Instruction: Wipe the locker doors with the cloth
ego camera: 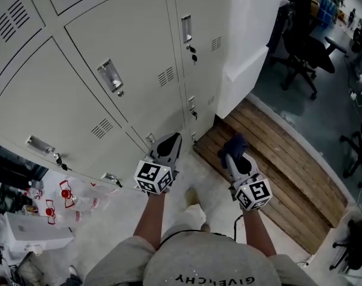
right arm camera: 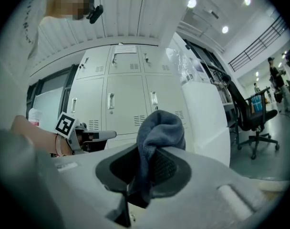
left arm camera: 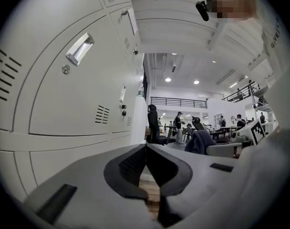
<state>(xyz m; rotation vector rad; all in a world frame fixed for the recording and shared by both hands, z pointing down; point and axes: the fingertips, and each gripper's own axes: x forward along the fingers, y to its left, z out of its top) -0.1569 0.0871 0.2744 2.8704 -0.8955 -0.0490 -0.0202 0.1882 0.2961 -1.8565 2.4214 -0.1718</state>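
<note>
Cloth [right arm camera: 160,128] in right gripper [right arm camera: 146,157] jaws, left gripper [left arm camera: 146,150] closed, GIVENCHY shirt [ego camera: 200,268]

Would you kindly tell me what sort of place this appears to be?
Likely the locker corner of an open-plan office or lab: a bank of metal lockers, wheeled office chairs, and people at desks beyond.

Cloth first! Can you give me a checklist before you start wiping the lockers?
1. Cloth pinched in the right gripper: ok.
2. Left gripper shut, empty and held to the side: ok.
3. Cloth touching a locker door: not ok, it is held apart from them.
4. Doors shut for wiping: ok.
5. Keys hang from some doors and might snag the cloth: not ok, steer around them.
6. Where the dirt is: cannot tell.
</note>
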